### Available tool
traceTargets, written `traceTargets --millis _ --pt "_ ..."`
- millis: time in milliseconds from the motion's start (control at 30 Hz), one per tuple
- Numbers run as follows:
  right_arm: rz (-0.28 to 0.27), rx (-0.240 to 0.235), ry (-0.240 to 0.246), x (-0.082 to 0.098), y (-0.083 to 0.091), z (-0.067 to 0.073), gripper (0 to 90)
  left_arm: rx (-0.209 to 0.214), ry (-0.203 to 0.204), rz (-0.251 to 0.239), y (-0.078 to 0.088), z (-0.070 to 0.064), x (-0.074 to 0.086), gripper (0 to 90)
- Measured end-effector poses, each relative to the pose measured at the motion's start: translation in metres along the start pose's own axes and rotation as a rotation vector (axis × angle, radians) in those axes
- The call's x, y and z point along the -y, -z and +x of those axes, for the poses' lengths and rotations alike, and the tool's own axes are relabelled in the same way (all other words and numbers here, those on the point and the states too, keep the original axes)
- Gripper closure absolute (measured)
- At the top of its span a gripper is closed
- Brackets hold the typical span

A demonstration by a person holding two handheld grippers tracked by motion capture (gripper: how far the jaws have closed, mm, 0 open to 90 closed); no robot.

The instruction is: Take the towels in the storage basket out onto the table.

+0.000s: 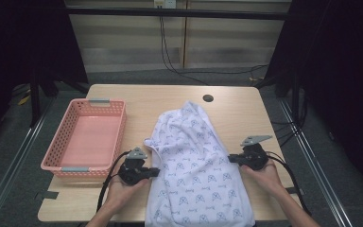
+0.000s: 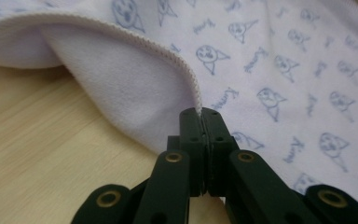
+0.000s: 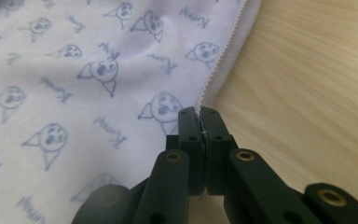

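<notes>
Softly, both grippers, left gripper and right gripper, pinch the floppy, light cloth by its side edges (good spots).

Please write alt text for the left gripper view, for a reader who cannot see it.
The left gripper is shut on the stitched edge of a white cloth printed with small blue faces. The edge lifts off the wooden table, showing the plain underside.
</notes>
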State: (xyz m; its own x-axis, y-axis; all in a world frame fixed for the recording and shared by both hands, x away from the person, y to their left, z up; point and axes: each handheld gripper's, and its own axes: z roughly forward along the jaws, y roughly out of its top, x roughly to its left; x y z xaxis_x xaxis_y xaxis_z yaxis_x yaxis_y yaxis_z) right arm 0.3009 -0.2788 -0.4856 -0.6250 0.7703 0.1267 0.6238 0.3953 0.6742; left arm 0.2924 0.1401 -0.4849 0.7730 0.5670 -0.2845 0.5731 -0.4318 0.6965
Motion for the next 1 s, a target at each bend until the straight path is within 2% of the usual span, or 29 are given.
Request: traceTargets --millis 33,67,100,167,200,233,333,367,400,433,467,500,533,567,667,733,800,867,900,967,1000 --pt "0.0 0.0 0.0 0.0 0.0 0.0 89.3 0.024 0.023 -0.02 0.006 0.001 0.003 88.7" --pt "-0.013 0.001 -0.009 0.004 0.007 -0.002 89.3 0.019 0.03 -0.031 0.015 0.001 0.007 88.7" --pt "-0.019 -0.007 -0.032 0.011 0.016 -0.004 89.4 0.01 0.029 -0.027 0.018 0.001 0.01 88.8" --pt "-0.031 -0.007 -0.042 0.02 0.025 -0.005 89.4 0.016 0.034 -0.026 0.028 0.0 0.02 88.8" --pt "-0.025 -0.004 -0.054 0.032 0.037 -0.004 89.3 0.017 0.038 -0.026 0.032 -0.001 0.024 88.8" --pt "-0.025 -0.004 -0.054 0.032 0.037 -0.004 89.3 0.034 0.049 -0.029 0.038 -0.002 0.029 88.8" --pt "-0.013 -0.017 -0.061 0.052 0.057 0.004 89.3 0.07 0.059 -0.027 0.048 -0.007 0.042 88.7" --pt "-0.01 -0.042 -0.067 0.062 0.068 0.01 89.3 0.065 0.059 -0.027 0.052 -0.011 0.046 88.6" --pt "-0.01 -0.042 -0.067 0.062 0.068 0.01 89.3 0.093 0.076 -0.028 0.054 -0.013 0.05 88.6" --pt "-0.011 -0.052 -0.065 0.067 0.073 0.015 89.1 0.112 0.072 -0.019 0.057 -0.017 0.053 88.5" --pt "-0.005 -0.057 -0.056 0.072 0.077 0.02 88.8 0.107 0.053 -0.018 0.058 -0.019 0.054 88.0" --pt "-0.007 -0.059 -0.054 0.075 0.079 0.023 87.5 0.102 0.029 -0.025 0.059 -0.022 0.054 84.3" --pt "-0.029 -0.058 -0.04 0.077 0.082 0.026 80.9 0.102 0.027 -0.037 0.06 -0.023 0.051 75.9" --pt "-0.04 -0.044 -0.037 0.076 0.084 0.027 76.2 0.091 0.032 -0.048 0.06 -0.023 0.048 72.1" --pt "-0.082 -0.036 -0.059 0.068 0.084 0.02 69.0 0.079 0.041 -0.081 0.055 -0.02 0.035 68.7" --pt "-0.099 -0.026 -0.054 0.055 0.075 0.013 65.4 0.072 0.008 -0.077 0.044 -0.02 0.024 67.3" --pt "-0.104 -0.034 -0.059 0.052 0.072 0.011 65.4 0.083 -0.026 -0.066 0.03 -0.018 0.011 67.3" --pt "-0.108 -0.047 -0.045 0.04 0.061 0.007 65.2 0.071 -0.052 -0.039 0.015 -0.015 -0.002 67.3" --pt "-0.111 -0.082 -0.026 0.03 0.052 0.008 64.7 0.074 -0.051 -0.032 0.009 -0.013 -0.007 67.0" --pt "-0.102 -0.094 -0.017 0.025 0.046 0.01 64.0 0.064 -0.064 -0.015 -0.007 -0.007 -0.015 66.5" --pt "-0.085 -0.093 0.003 0.02 0.038 0.014 63.4 0.066 -0.048 -0.006 -0.015 -0.003 -0.016 66.3"
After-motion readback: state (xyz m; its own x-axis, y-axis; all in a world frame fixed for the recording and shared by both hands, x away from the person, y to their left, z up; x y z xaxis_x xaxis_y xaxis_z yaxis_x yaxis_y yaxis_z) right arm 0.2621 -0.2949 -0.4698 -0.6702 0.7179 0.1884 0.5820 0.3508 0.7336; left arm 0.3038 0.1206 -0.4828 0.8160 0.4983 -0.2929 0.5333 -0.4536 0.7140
